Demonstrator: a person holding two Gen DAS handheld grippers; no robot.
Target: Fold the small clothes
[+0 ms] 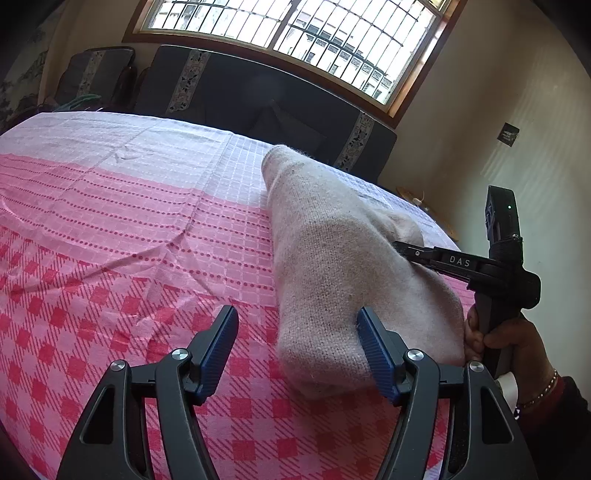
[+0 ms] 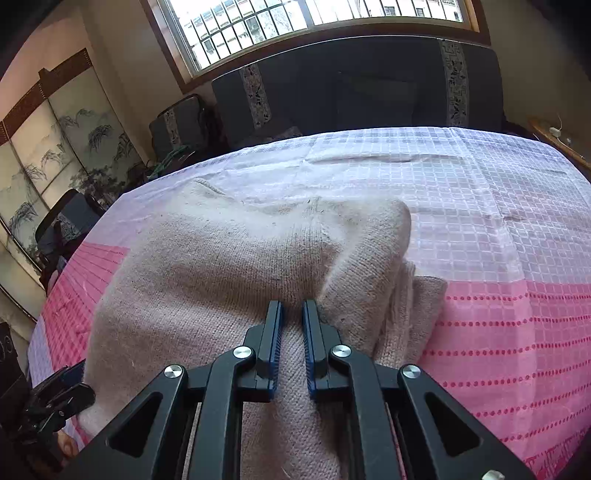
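Note:
A small beige knitted garment [image 1: 332, 266] lies bunched on the pink checked cloth [image 1: 110, 221], right of centre in the left wrist view. My left gripper [image 1: 297, 321] is open, its right finger against the garment's near end, nothing held. My right gripper [image 2: 292, 310] is shut on a pinched fold of the garment [image 2: 221, 258], which fills the middle of the right wrist view. The right gripper also shows in the left wrist view [image 1: 402, 249], reaching into the garment from the right.
The pink and white cloth [image 2: 498, 229] covers the whole table. A dark sofa [image 2: 369, 81] stands behind the far edge under a barred window [image 1: 295, 33]. A painted folding screen [image 2: 55, 155] stands at the left.

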